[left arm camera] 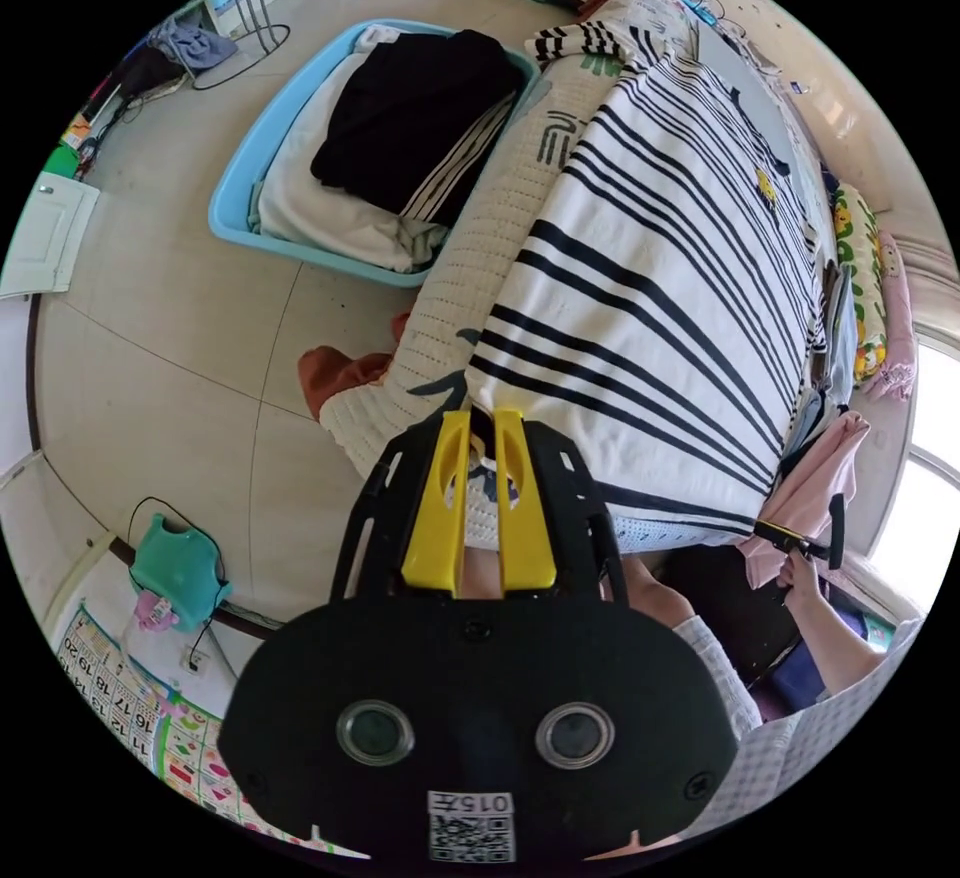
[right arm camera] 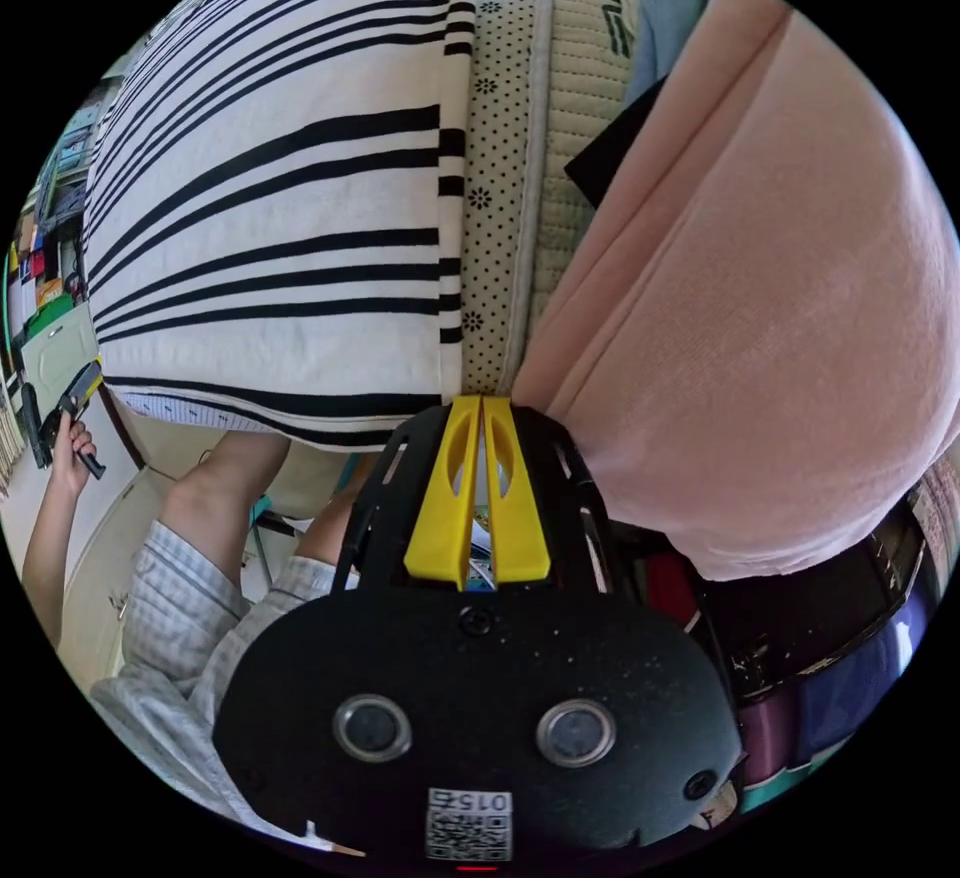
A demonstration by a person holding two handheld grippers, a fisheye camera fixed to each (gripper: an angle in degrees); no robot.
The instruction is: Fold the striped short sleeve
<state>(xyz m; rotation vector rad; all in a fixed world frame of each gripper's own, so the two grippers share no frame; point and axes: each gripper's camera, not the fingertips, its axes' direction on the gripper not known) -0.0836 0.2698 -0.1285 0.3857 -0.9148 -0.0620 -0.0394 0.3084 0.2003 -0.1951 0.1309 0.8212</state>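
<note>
Black-and-white striped cotton short sleeve shirt [left arm camera: 660, 298]: flat on bed, hem at mattress edge. Left hand-held gripper [left arm camera: 481, 423]: yellow jaws slightly apart, at the shirt's hem corner; whether they pinch it, cannot tell. Right hand-held gripper [right arm camera: 481, 405]: jaws together, clamped on the hem. Blue plastic laundry basket [left arm camera: 235, 183]: on bare floor, ten o'clock in left gripper view.

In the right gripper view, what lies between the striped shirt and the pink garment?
A dotted fabric band and a strip of cream quilted bed cover separate the striped shirt from the pink garment.

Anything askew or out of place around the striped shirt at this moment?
Mostly tidy: the striped shirt lies flat on the bed. One sleeve hangs over the bed edge, and a pink garment crowds its other side, beside the right tongs.
</note>
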